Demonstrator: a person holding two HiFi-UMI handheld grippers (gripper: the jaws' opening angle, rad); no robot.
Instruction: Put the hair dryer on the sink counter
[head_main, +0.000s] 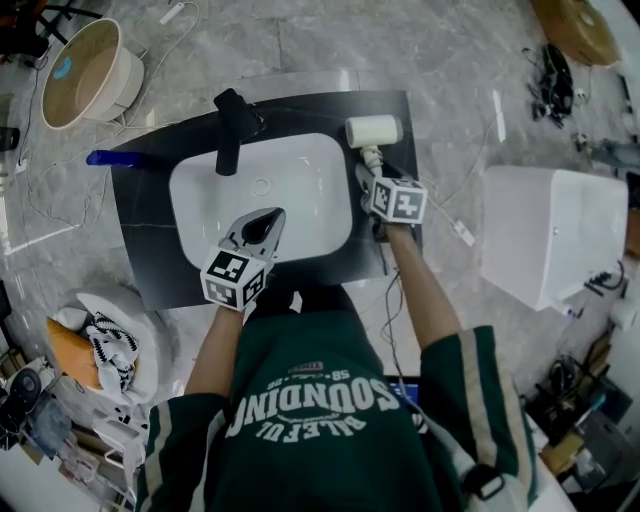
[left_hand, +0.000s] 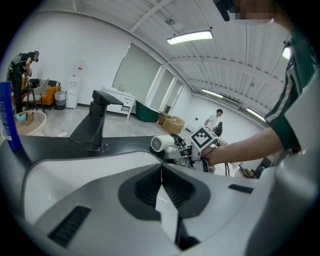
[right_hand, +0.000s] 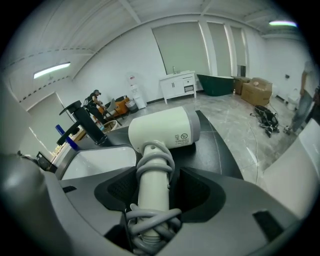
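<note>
A white hair dryer (head_main: 373, 130) lies at the back right corner of the dark sink counter (head_main: 140, 230), its barrel crosswise and its handle toward me. In the right gripper view the hair dryer (right_hand: 165, 131) has its grey cord wound round the handle. My right gripper (head_main: 368, 180) (right_hand: 152, 185) stands open with that handle between the jaws and a small gap on each side. Over the white basin (head_main: 300, 190) hovers my left gripper (head_main: 265, 222) (left_hand: 161, 172), shut and holding nothing. From the left gripper view the hair dryer (left_hand: 161, 143) and the right hand show beyond the basin.
A black faucet (head_main: 232, 125) stands behind the basin, and a blue bottle (head_main: 110, 158) sits at the counter's back left. A round basket (head_main: 85, 72), a white cabinet (head_main: 550, 235) and a heap of bags (head_main: 100, 340) are on the floor around the counter.
</note>
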